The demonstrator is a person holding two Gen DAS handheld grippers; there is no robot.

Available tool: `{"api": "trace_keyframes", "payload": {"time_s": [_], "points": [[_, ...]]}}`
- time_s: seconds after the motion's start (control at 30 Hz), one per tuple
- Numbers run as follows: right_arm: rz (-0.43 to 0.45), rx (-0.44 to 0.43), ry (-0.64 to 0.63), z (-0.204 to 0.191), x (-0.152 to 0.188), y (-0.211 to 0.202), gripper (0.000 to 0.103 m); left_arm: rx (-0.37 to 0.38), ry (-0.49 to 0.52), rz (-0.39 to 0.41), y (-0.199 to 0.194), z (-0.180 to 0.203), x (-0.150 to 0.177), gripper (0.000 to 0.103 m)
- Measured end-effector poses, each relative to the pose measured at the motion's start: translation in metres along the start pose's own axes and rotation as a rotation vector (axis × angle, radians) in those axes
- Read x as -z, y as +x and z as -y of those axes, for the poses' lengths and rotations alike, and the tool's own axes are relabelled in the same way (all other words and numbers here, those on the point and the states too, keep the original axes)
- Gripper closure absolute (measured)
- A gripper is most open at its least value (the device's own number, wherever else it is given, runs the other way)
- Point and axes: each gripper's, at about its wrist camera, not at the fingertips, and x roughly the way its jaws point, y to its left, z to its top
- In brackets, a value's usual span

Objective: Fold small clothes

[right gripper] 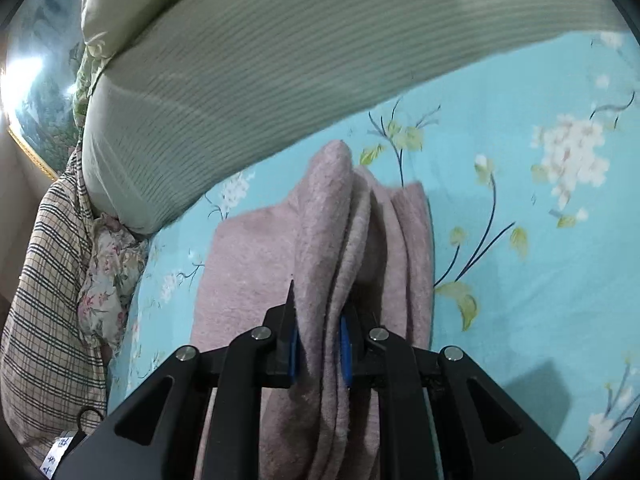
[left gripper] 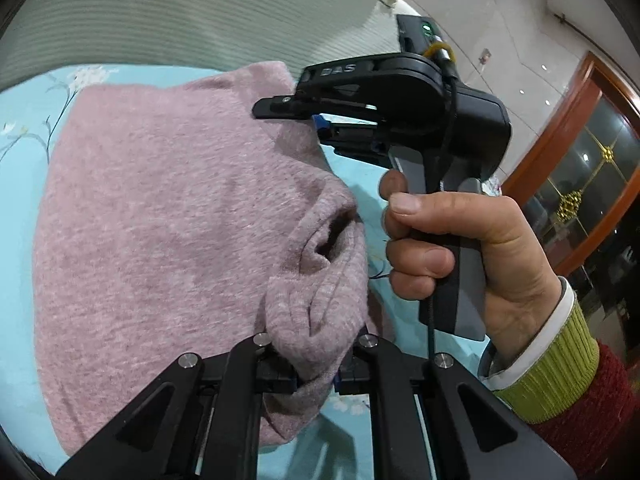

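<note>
A pink fuzzy knit garment [left gripper: 160, 220] lies on a light blue floral bedsheet [left gripper: 24, 128]. My left gripper [left gripper: 316, 376] is shut on a bunched edge of the garment at its near right corner. My right gripper [left gripper: 296, 114], held by a hand at the right, pinches the garment's far right edge. In the right wrist view my right gripper [right gripper: 320, 352] is shut on several folded layers of the garment [right gripper: 248, 264], which stand up between the blue pads [right gripper: 294, 350].
A grey-green ribbed quilt [right gripper: 260, 60] lies across the far side of the bed. A plaid pillow [right gripper: 44, 312] and a floral cloth [right gripper: 108, 280] sit at the left. A wooden glass door [left gripper: 580, 168] stands at the right.
</note>
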Motion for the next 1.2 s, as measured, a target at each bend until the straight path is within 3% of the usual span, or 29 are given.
{"api": "trace_keyframes", "payload": {"time_s": [0.07,0.17,0.3,0.37,0.47,0.53,0.67,0.77,1.03,1.2], "points": [[-0.038,0.044,-0.010,0.003,0.002,0.009,0.082,-0.007,0.004,-0.029,0.009,-0.002,0.001,0.092],[-0.024,0.024,0.026,0.009,0.006,0.002,0.079,0.006,-0.039,-0.063,0.016,-0.011,-0.001,0.087],[0.009,0.029,0.049,0.008,0.017,-0.021,0.068,0.023,-0.052,-0.058,-0.007,-0.024,0.009,0.055],[0.019,0.018,0.037,0.005,0.027,-0.031,0.043,0.029,-0.068,-0.041,-0.025,-0.032,0.014,0.045],[-0.011,0.090,-0.017,0.003,0.048,-0.034,0.042,0.040,-0.113,-0.022,-0.048,-0.050,0.020,0.039],[-0.024,0.142,-0.017,0.008,0.061,-0.037,0.042,0.006,-0.132,-0.001,-0.061,-0.063,0.021,0.033],[0.011,0.114,0.041,0.019,0.067,-0.056,0.042,-0.049,-0.181,0.020,-0.076,-0.094,0.015,0.031],[0.014,0.004,0.088,0.022,0.062,-0.060,0.042,-0.070,-0.253,0.017,-0.068,-0.124,0.004,0.030],[-0.080,-0.053,0.130,0.020,0.055,-0.016,0.041,-0.010,-0.384,-0.042,-0.023,-0.171,-0.027,0.025],[-0.089,-0.111,0.171,0.030,0.049,-0.006,0.040,0.040,-0.443,-0.073,0.012,-0.198,-0.040,0.026]]}}
